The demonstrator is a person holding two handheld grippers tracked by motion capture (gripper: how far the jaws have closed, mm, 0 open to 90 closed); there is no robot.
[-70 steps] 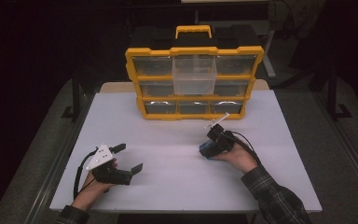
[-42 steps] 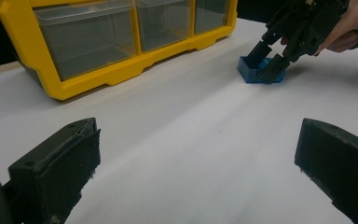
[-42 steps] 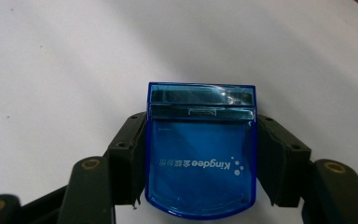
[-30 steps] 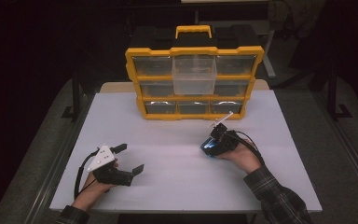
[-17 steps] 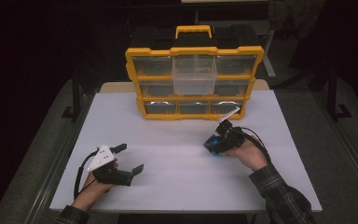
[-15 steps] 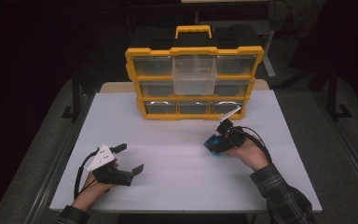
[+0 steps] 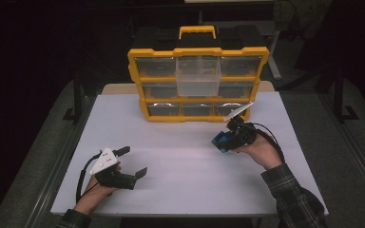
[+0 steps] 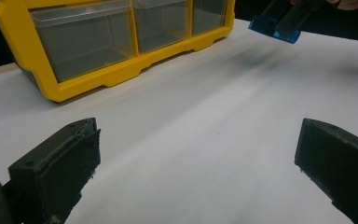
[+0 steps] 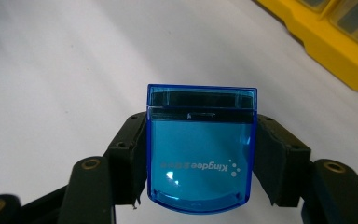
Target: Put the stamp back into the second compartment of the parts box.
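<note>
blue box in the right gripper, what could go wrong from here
1. The blue box is smooth clear plastic, pinched only at its two sides by the right gripper and held above the table; a looser grip could let it slip and drop.
2. The yellow organizer stands upright just beyond that gripper; a careless swing could knock it, perhaps tipping it.

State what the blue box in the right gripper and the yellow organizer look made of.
Blue box: likely glossy translucent plastic; the dark jaws show through its sides and it carries a glint. Yellow organizer: apparently hard moulded plastic frame, smooth yellow, with clear see-through drawers.
</note>
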